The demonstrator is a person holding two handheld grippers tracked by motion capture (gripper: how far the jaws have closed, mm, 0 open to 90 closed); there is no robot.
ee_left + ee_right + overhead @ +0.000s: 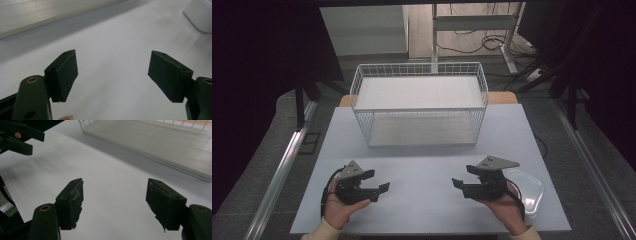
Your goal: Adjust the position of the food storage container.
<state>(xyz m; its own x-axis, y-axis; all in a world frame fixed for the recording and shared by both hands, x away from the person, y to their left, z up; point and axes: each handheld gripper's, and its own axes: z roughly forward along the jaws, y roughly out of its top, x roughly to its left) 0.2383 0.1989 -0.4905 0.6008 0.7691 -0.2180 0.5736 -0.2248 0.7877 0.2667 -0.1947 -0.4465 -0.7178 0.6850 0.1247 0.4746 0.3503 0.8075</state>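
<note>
Both grippers hover low over the pale table (422, 200), facing each other, each held in a hand. In the high view my left gripper (378, 181) is at the front left and my right gripper (463, 176) at the front right. The left gripper view has its black jaws wide apart, and the left gripper (112, 65) is open over bare tabletop. My right gripper (115, 192) is open too, its pads worn, with nothing between them. The left gripper (17, 137) also appears far off in the right gripper view.
A white two-level wire basket (419, 70) stands at the back centre of the table; its lower board (162, 142) lies ahead of the right gripper. A clear plastic tray (528, 192) rests just right of the right hand, also seen as the tray (200, 17).
</note>
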